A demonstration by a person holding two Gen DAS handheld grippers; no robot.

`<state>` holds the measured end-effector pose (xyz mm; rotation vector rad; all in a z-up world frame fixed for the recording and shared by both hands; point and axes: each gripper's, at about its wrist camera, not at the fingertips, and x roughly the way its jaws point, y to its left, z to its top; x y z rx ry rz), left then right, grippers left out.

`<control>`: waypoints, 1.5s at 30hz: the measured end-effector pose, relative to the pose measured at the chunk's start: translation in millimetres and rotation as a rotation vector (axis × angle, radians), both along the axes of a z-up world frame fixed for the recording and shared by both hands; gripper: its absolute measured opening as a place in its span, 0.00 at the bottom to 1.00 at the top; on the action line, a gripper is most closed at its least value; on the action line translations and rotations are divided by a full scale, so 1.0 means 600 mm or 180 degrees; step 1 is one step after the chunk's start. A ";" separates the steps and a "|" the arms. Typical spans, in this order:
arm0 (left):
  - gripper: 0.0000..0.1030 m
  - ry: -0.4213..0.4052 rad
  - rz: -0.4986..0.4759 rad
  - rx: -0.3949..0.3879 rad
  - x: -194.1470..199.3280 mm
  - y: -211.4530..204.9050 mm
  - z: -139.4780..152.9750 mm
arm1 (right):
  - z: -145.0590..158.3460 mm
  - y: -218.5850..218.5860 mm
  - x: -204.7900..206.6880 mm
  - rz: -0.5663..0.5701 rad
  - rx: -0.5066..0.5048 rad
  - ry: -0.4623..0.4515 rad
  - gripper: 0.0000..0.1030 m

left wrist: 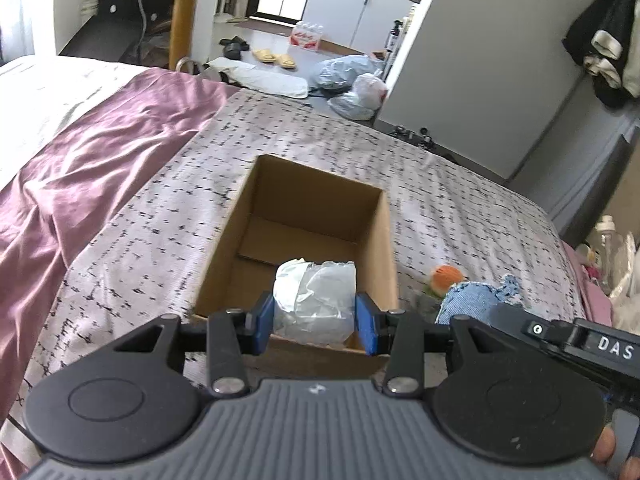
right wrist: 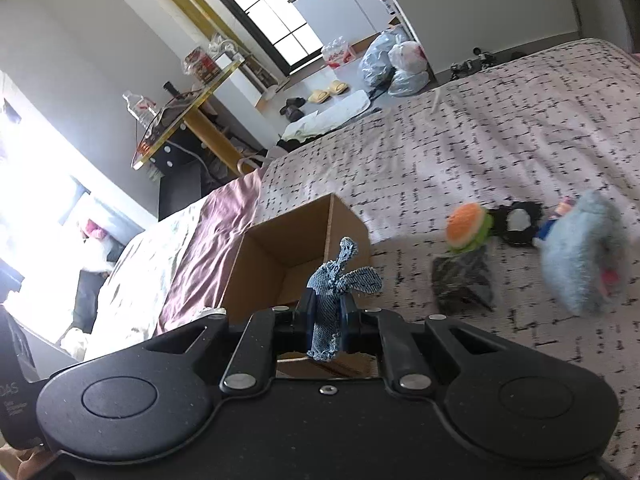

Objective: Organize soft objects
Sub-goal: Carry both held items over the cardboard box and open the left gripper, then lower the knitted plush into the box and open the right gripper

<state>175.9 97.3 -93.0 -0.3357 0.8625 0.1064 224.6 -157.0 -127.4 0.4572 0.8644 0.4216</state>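
The left gripper [left wrist: 315, 322] is pinching a crinkly plastic-wrapped bundle [left wrist: 316, 300] over the cardboard box [left wrist: 372, 248] just ahead; it should be releasing only once well inside. The right gripper [right wrist: 327, 312], clamped on a denim piece [right wrist: 332, 300], is waiting beside the box.

Free room and obstructions, bed [left wrist: 460, 200] surface.

Cardboard box [left wrist: 380, 248]: top open, four upright walls bounding it; interior bare apart from a loose cardboard flap on the floor. The clear plastic bundle [left wrist: 316, 300] in the left hand-held gripper [left wrist: 316, 318] hangs over the near wall.

Right of box: orange-and-green plush [right wrist: 468, 226], dark fabric piece [right wrist: 462, 284], black-and-white plush [right wrist: 518, 222] and pale blue plush [right wrist: 580, 256] lie close together; gaps between them narrow.

Left of box: rumpled purple sheet [left wrist: 100, 168], low folds.

Beyond box: patterned cover unoccupied to the far edge.

Denim toy [right wrist: 334, 280] in the right hand-held gripper [right wrist: 328, 320] hangs beside the box's right wall.
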 end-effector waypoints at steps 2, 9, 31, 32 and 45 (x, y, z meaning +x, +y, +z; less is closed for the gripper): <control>0.41 0.0024 0.0030 -0.0018 0.008 0.017 -0.006 | -0.002 0.017 0.004 0.0045 -0.0013 0.0014 0.12; 0.41 0.0261 -0.0018 -0.0075 0.047 0.055 -0.036 | -0.009 0.072 0.026 0.0146 -0.0038 0.0063 0.12; 0.52 0.0493 -0.0005 -0.0424 0.048 0.109 -0.049 | -0.056 0.184 0.048 0.0392 -0.0363 0.0262 0.15; 0.54 0.0481 -0.0002 -0.0420 0.045 0.108 -0.046 | -0.055 0.184 0.048 0.0379 -0.0388 0.0260 0.15; 0.73 0.0394 0.0127 -0.0314 0.011 0.093 0.001 | -0.011 0.113 0.017 0.0229 -0.0328 0.0211 0.46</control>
